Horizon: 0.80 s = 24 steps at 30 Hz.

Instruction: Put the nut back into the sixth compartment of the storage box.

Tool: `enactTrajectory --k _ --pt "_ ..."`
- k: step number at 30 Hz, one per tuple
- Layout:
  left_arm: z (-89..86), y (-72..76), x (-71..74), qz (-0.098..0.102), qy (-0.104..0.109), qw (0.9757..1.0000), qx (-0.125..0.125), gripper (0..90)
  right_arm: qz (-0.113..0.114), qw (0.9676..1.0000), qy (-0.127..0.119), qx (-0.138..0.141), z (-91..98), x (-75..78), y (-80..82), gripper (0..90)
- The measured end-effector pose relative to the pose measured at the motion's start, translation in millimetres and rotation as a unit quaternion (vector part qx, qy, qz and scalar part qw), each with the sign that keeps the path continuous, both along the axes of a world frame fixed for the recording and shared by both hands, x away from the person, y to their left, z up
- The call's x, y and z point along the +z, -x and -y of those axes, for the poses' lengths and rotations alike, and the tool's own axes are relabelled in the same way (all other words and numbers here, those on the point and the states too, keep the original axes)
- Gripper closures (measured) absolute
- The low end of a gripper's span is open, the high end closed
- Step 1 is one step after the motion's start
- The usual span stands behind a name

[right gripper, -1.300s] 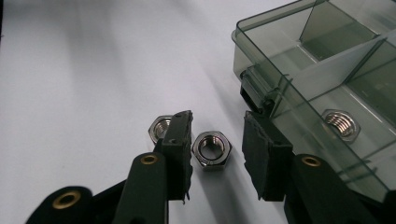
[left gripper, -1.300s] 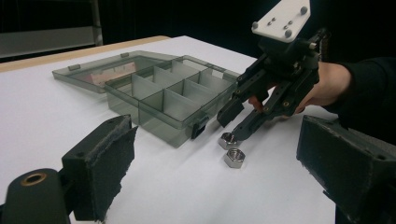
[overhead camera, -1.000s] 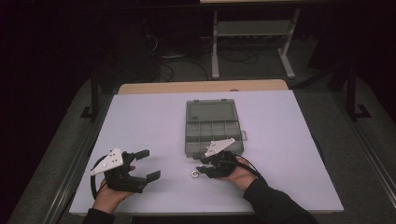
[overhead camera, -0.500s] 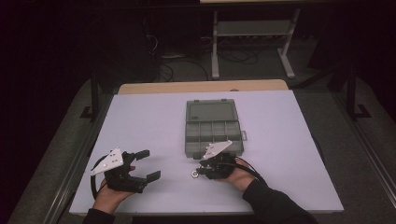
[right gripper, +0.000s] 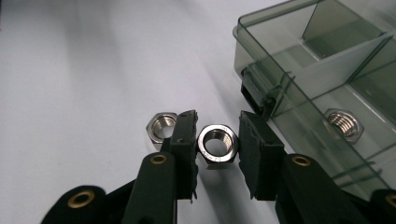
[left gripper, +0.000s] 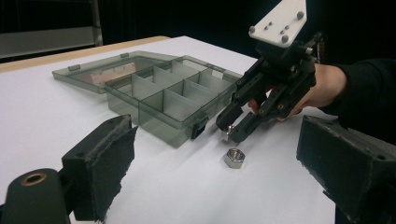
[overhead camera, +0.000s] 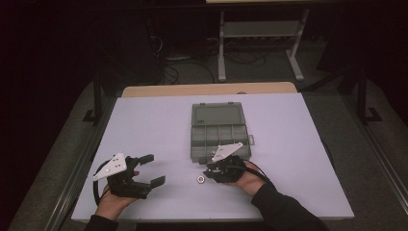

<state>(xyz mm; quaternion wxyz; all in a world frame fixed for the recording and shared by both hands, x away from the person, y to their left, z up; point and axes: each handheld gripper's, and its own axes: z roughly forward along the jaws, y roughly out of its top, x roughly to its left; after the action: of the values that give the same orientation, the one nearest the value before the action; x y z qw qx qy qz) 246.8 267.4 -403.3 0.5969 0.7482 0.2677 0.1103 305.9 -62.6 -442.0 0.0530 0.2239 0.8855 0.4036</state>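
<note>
In the right gripper view, my right gripper [right gripper: 217, 133] is shut on a steel hex nut [right gripper: 217, 142], one pad against each side. A second nut [right gripper: 161, 127] lies on the white table just left of the jaws. A third nut [right gripper: 344, 123] rests in a compartment of the open smoky plastic box [right gripper: 299, 65]. In the left gripper view, the right gripper [left gripper: 229, 131] holds its nut just above the table, beside the loose nut [left gripper: 234, 157] and the box's front latch. My left gripper [overhead camera: 153, 169] stands open at the front left, with nothing between its jaws.
The box [overhead camera: 219, 137] sits mid-table, its lid [overhead camera: 216, 115] folded flat behind it. A wooden strip [overhead camera: 207, 89] edges the far side of the table. Beyond it, on the dark floor, are cables and a metal stand [overhead camera: 260, 33].
The right gripper has edged slightly to the left beside the loose nut. The left gripper has stayed where it was.
</note>
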Motion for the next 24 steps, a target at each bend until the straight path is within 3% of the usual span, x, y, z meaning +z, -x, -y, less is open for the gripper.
enactTrajectory --k 5,7,17,24 --pt "0.2 -0.2 -0.1 0.0 -0.002 1.0 -0.001 10.6 -0.006 0.9999 -0.016 -0.002 3.7 9.2 1.5 67.4" --pt "0.2 -0.2 -0.1 0.0 -0.002 1.0 -0.002 10.6 0.003 0.9999 -0.013 -0.001 5.4 14.1 0.9 67.4" --pt "0.7 -0.5 -0.4 0.0 -0.004 1.0 -0.002 10.6 0.026 0.9984 -0.047 -0.018 13.6 39.8 -6.5 67.3" --pt "0.9 0.0 -0.6 -0.006 -0.001 1.0 0.001 10.6 0.035 0.9971 -0.056 -0.039 18.7 47.3 -19.0 67.4"
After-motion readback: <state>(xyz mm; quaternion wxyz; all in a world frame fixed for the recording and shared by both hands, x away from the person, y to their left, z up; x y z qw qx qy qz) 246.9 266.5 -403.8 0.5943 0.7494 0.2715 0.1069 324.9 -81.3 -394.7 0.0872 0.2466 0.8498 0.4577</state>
